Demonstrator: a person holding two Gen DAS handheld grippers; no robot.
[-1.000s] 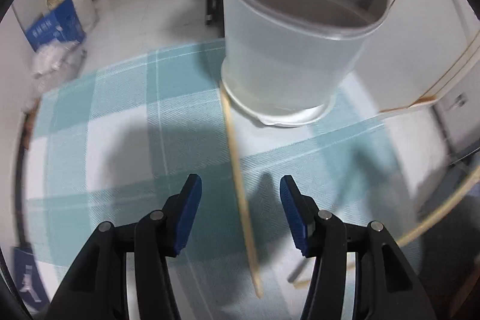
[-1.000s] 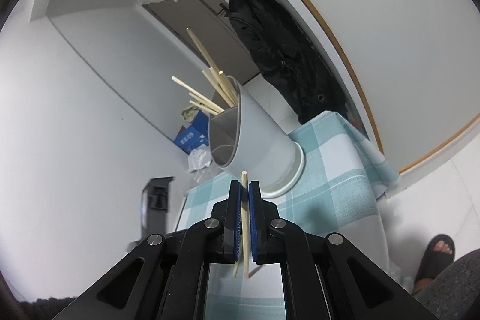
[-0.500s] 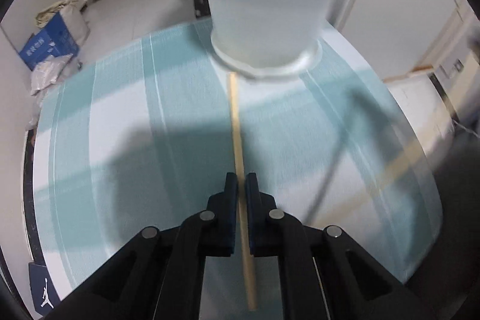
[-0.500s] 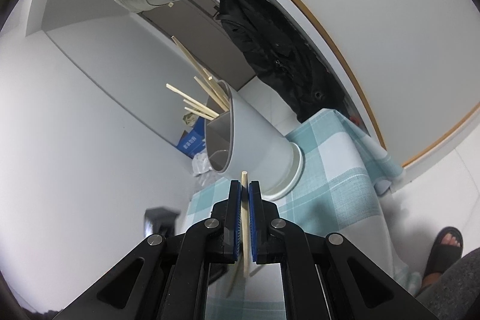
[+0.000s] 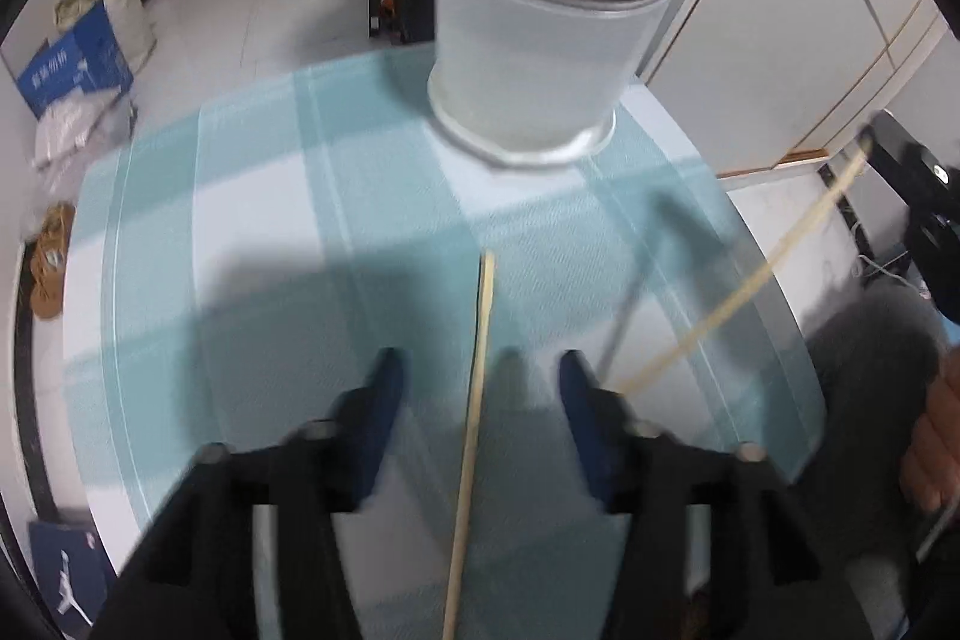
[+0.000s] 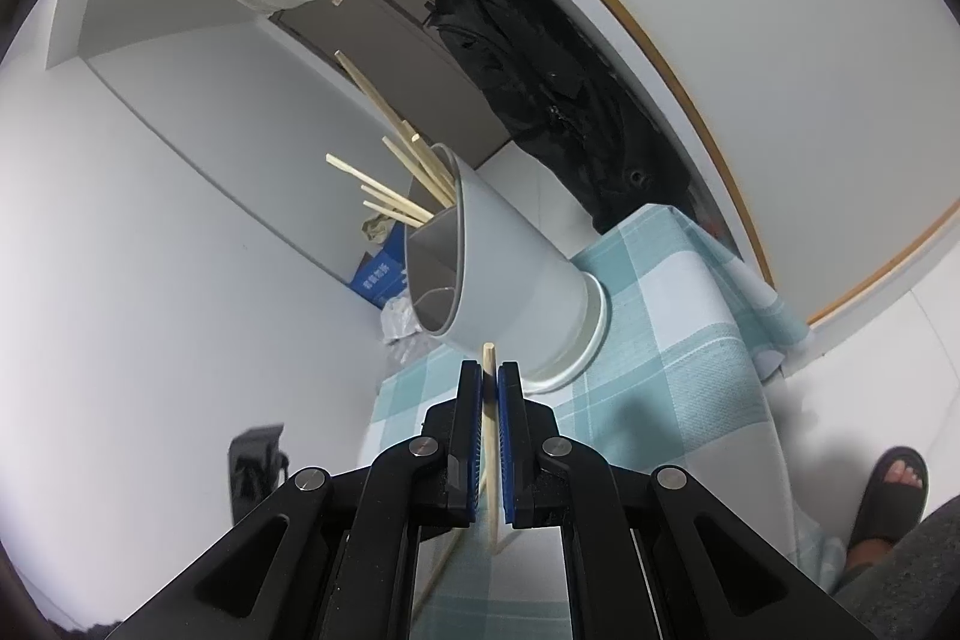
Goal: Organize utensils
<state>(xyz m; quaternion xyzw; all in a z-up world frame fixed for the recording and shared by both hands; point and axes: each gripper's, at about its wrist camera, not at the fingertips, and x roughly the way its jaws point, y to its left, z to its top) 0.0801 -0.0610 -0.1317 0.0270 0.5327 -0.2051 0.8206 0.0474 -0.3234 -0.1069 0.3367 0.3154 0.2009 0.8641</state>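
1. Pale wood marked the chopstick [image 5: 477, 400] that lay on the checked cloth [image 5: 240, 220] of the tabletop, running lengthways between the jaws of the left hand-held gripper [image 5: 477, 388], its far tip pointing toward the holder [image 5: 540, 34].
2. The left jaws had just been opening. They stood spread on either side of the chopstick, and neither blue pad touched it.
3. The right hand-held gripper [image 6: 491, 400] was pressed together on a second chopstick [image 6: 492, 436], pinching it near its upper end, so that a short tip stood above the pads and the rest hung below.
4. In the left wrist view that second chopstick [image 5: 756, 274] slanted in the air over the right part of the cloth, off the tabletop.
5. The holder stood at the far edge of the cloth. It was grey and split by a divider; the far compartment carried several chopsticks [image 6: 396, 184], while the near one looked empty.
6. The step in hand seemed to be gathering loose chopsticks, and the left pick-up looked unfinished.
7. The next move would probably call for the left jaws to close squarely on the lying chopstick.
8. It would then have to be raised and tipped upright.
9. Both sticks would then need carrying over the rim and dropping into the far compartment.
10. Such thin, smooth sticks could easily roll or slip from the pads.
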